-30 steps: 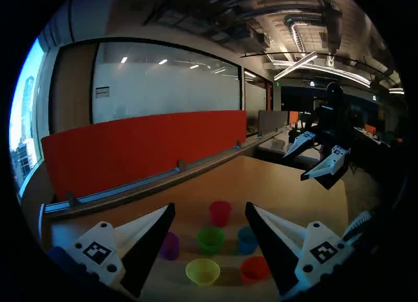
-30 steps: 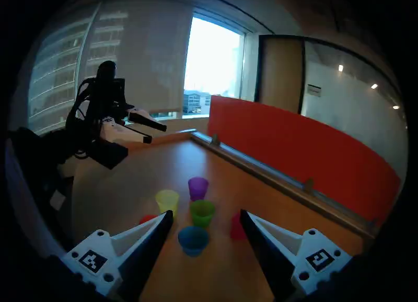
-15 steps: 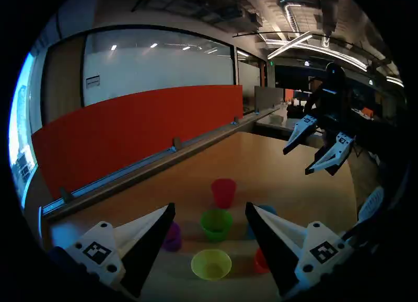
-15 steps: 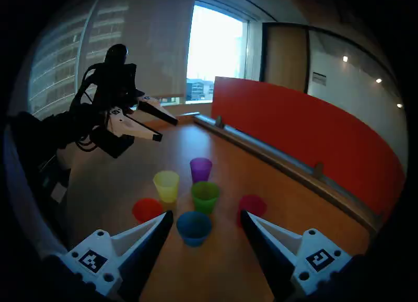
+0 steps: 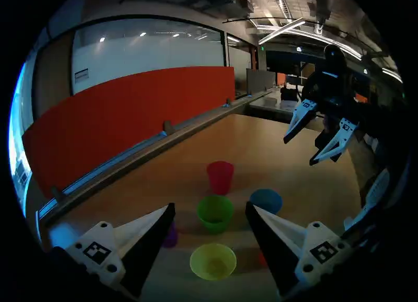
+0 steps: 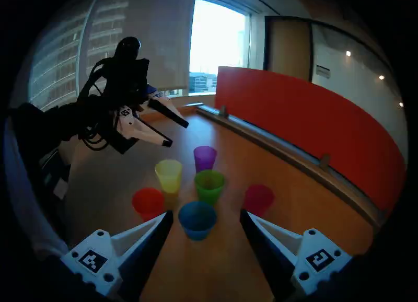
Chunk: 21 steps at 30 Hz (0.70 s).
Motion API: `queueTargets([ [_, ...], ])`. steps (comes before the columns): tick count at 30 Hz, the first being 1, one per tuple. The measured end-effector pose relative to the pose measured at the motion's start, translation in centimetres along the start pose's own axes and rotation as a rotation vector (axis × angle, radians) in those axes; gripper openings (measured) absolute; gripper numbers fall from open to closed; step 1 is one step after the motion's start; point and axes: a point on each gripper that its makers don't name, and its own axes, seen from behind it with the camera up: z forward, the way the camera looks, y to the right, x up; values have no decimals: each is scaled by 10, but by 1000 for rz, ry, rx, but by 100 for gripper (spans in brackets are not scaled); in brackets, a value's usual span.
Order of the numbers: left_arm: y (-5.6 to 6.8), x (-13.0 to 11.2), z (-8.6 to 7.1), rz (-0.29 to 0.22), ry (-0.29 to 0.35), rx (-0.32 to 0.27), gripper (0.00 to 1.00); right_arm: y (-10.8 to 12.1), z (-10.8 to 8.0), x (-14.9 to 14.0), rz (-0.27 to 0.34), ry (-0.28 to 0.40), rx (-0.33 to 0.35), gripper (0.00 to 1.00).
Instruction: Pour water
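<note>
Several small plastic cups stand grouped on a wooden table. In the right gripper view they are purple, yellow, green, magenta, red and blue. My right gripper hangs open just short of the blue cup, holding nothing. In the left gripper view, my left gripper is open and empty above the green cup and yellow cup. Its fingers partly hide the purple cup. Each gripper is visible from the other side: right gripper, left gripper.
A red partition with a metal rail runs along the table's far edge. Behind the left gripper a bright window fills the wall. A person's dark sleeve reaches to that gripper. Bare tabletop lies beyond the cups.
Both grippers have come closer to the cups and tipped downward, so the cups sit higher and larger in both views. Both stay open.
</note>
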Motion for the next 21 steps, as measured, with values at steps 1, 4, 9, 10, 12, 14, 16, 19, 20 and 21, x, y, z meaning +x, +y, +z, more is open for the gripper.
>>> queueTargets([
  [1, 0, -3, 2, 2, -8, -4, 100, 0, 0, -1, 0, -2, 0, 99],
  [4, 1, -10, 7, 13, -33, -13, 100, 0, 0, -4, -2, -6, 1, 99],
  [9, 3, -22, 17, 36, -73, -29, 100, -1, 0, -6, -8, -10, 4, 100],
  [10, 3, -25, 19, 40, -83, -33, 100, -2, 1, -7, -9, -11, 4, 100],
  [12, 4, -30, 23, 46, -101, -41, 100, -2, 1, -8, -11, -13, 4, 100],
  [14, 5, -35, 27, 50, -121, -49, 100, -1, 2, -9, -13, -14, 3, 99],
  [16, 6, -40, 33, 55, -140, -54, 100, -1, 3, -9, -13, -16, 4, 99],
  [19, 6, -45, 42, 59, -163, -59, 100, 0, 4, -11, -10, -17, 4, 99],
  [20, 6, -47, 45, 61, -170, -60, 100, 0, 4, -11, -9, -17, 4, 99],
  [21, 6, -49, 48, 60, -176, -62, 100, 1, 4, -12, -8, -17, 4, 99],
])
